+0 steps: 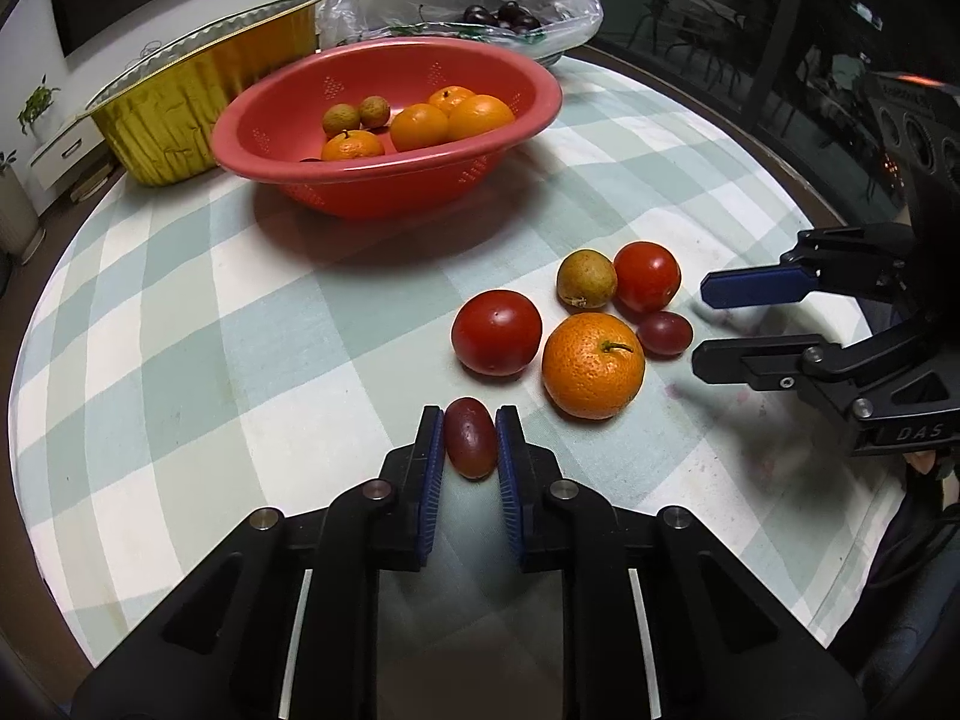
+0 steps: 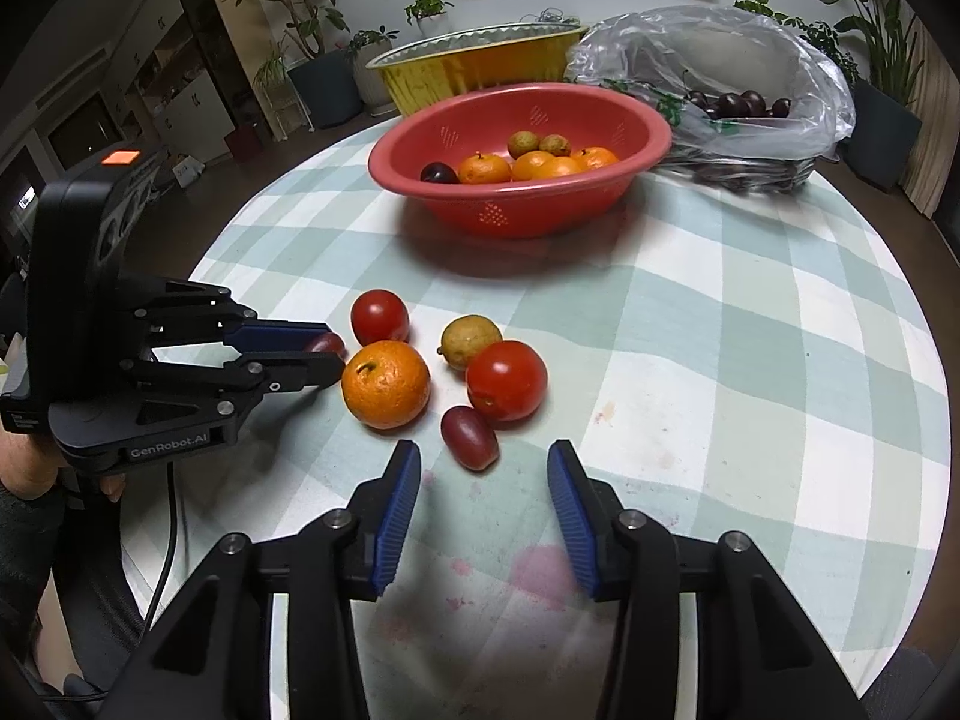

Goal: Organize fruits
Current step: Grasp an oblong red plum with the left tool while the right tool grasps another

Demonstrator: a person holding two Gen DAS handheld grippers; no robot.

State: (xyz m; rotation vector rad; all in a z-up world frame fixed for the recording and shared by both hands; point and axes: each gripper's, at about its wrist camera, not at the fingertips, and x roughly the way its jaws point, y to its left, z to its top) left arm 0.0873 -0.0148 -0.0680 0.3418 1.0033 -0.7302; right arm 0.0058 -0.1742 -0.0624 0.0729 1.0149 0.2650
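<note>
Left tool (image 1: 470,426) pinching oval grape (image 1: 470,445) (smooth, maroon), ribbed pads

Bright overhead light, soft shadows, fisheye vignetting

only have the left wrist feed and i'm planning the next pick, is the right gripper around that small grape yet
Observer: Partly. In the right wrist view the right gripper is wide open, and the small grape lies between its fingertips, nearer the left one and touching neither.
Operator: ok and is anything dark in the red bowl, the near wall blocks me
Observer: Yes, one dark round fruit sits in the red bowl, against a tangerine.
</note>
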